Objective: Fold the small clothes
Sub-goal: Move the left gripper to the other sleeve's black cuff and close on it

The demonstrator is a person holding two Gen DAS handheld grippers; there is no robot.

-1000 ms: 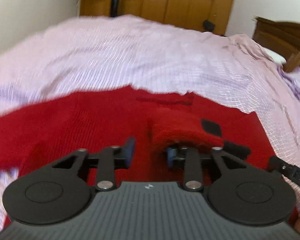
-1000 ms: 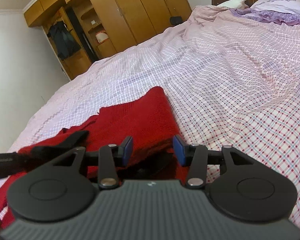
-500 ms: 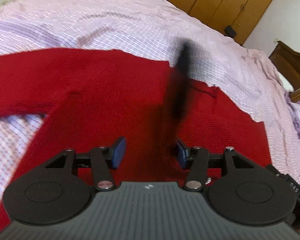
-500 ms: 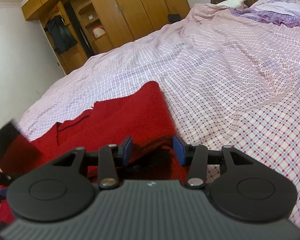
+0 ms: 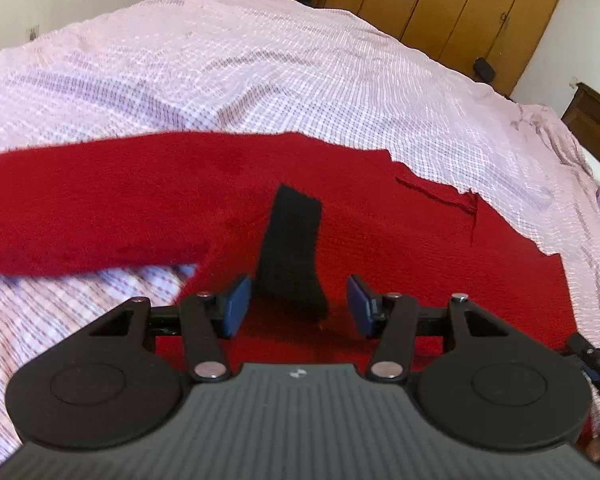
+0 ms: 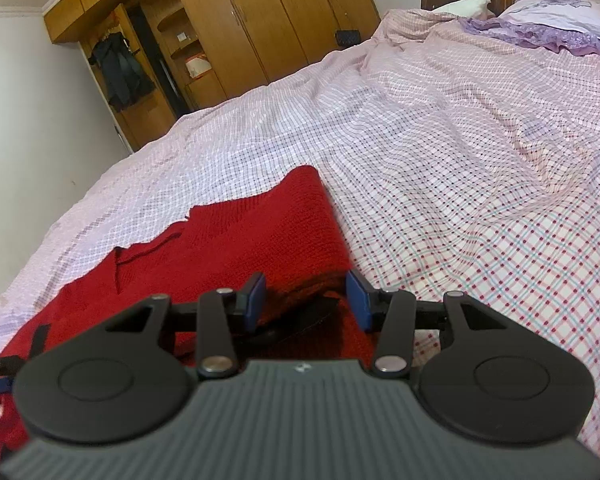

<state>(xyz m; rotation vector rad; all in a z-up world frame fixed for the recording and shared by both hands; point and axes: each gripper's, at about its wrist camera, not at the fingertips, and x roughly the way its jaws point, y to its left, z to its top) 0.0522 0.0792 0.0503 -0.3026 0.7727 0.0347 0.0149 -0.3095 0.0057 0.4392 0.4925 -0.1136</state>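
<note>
Lying flat on the checked bed sheet is a red sweater. The left gripper has its fingers apart, with a black cuff between them, not squeezed. The right gripper pinches the sweater's bunched edge.

Black ribbed left gripper, blue-padded jaws, silver pivot screws, round discs

A red knit sweater lies spread flat on the checked bed, one sleeve stretched out to the left. A black ribbed cuff rests on its middle, pointing away.
</note>
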